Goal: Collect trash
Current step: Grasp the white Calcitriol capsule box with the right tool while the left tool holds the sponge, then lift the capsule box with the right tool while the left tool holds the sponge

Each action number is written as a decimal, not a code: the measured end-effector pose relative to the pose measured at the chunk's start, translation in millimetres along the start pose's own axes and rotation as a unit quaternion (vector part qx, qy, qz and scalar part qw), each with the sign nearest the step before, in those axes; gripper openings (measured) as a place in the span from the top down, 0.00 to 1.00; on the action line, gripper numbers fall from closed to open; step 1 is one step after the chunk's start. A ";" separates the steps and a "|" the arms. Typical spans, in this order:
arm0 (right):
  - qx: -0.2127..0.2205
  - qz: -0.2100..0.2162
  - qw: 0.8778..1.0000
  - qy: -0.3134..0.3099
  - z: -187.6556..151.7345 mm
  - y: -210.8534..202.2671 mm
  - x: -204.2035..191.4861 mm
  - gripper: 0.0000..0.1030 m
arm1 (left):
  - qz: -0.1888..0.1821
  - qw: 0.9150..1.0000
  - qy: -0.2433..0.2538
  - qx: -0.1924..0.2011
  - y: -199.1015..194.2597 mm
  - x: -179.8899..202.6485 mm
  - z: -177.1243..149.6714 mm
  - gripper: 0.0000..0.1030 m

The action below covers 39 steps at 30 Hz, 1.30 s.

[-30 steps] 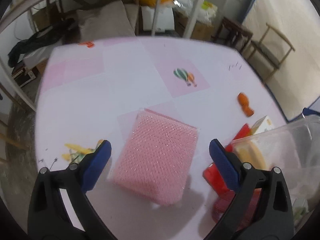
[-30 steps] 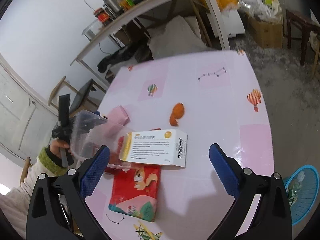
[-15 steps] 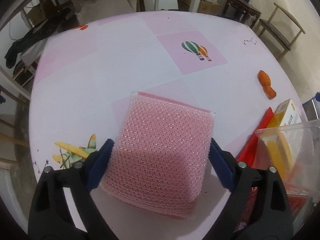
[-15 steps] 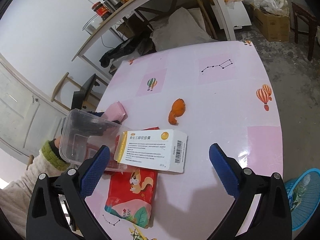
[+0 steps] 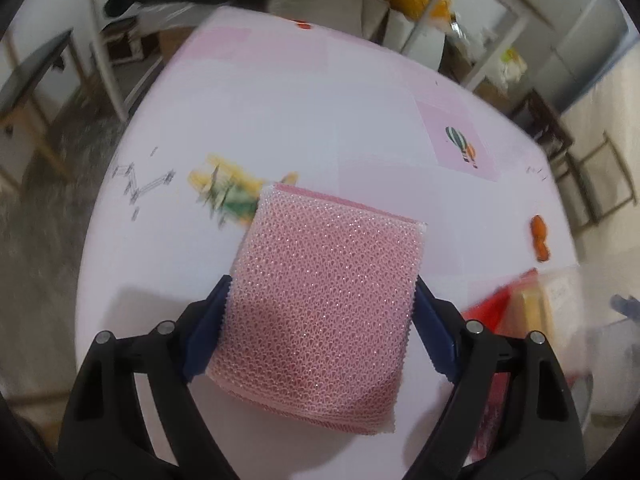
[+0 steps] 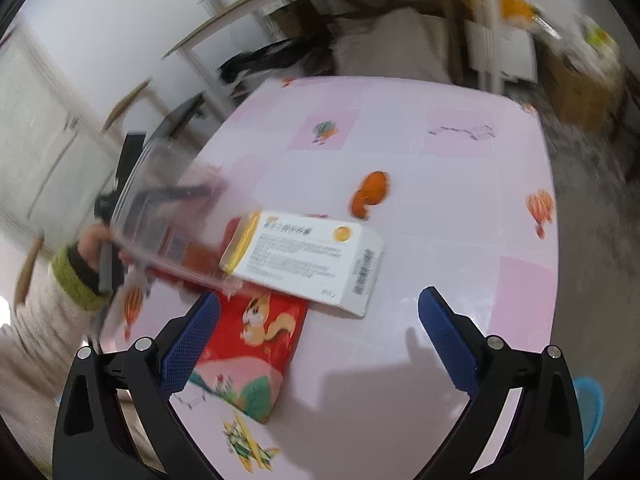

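My left gripper (image 5: 320, 316) is shut on a pink mesh sponge (image 5: 324, 300) and holds it off the pink table (image 5: 280, 120). An orange peel (image 5: 540, 238) lies far right; it also shows in the right wrist view (image 6: 370, 194). My right gripper (image 6: 316, 332) is open and empty above the table. Ahead of it lie a white medicine box (image 6: 308, 264), a red squirrel-print packet (image 6: 248, 352) and a clear plastic container (image 6: 180, 216) lying partly over the box. The container also shows blurred at the right of the left wrist view (image 5: 588, 320).
The person's sleeve (image 6: 48, 320) and hand are behind the container. A blue basket (image 6: 592, 408) sits on the floor to the right of the table. Chairs (image 5: 592, 184), shelves and boxes stand around the table.
My left gripper closed on the pink sponge and lifted it, swinging leftward. The right view shifted closer to the box and packet; the container moved.
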State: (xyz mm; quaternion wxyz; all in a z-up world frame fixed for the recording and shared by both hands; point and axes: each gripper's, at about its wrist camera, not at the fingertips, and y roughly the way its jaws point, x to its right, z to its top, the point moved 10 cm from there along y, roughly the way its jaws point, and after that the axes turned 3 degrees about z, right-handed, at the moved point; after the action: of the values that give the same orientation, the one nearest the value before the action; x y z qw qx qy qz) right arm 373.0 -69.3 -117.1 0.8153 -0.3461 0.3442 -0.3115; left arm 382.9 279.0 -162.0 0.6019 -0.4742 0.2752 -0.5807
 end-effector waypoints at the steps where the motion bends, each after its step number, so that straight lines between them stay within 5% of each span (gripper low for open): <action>1: -0.011 -0.009 0.999 -0.034 -2.7 3.4 -5.2 0.06 | 0.000 1.000 -0.006 0.002 -2.5 -1.0 -3.8 0.21; 10: -0.086 -0.071 0.955 -0.276 -0.1 43.9 -15.1 0.06 | 0.008 0.999 -0.039 0.001 -35.9 -11.4 -63.7 0.21; 17: -0.129 -0.036 0.932 -0.338 27.7 69.8 -24.3 0.06 | -0.009 0.999 -0.047 -0.011 -56.2 4.0 -111.2 0.21; 27: -0.208 -0.021 0.901 -0.381 15.5 112.7 -32.1 0.06 | -0.047 0.998 -0.032 -0.021 -70.8 46.3 -162.4 0.21; 32: -0.204 -0.008 0.910 -0.361 -1.9 104.0 -33.8 0.07 | -0.056 0.998 -0.036 -0.018 -76.9 53.1 -179.2 0.21; 39: -0.181 -0.043 0.944 -0.274 -25.7 64.0 -13.7 0.32 | -0.062 0.997 -0.046 -0.007 -83.5 56.0 -190.5 0.21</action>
State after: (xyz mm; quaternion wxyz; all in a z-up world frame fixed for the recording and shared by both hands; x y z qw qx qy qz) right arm 362.5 -31.8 -175.7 0.7876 -0.5742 0.1432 -0.1719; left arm 188.1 187.7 -151.4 0.5733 -0.5209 0.2218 -0.5924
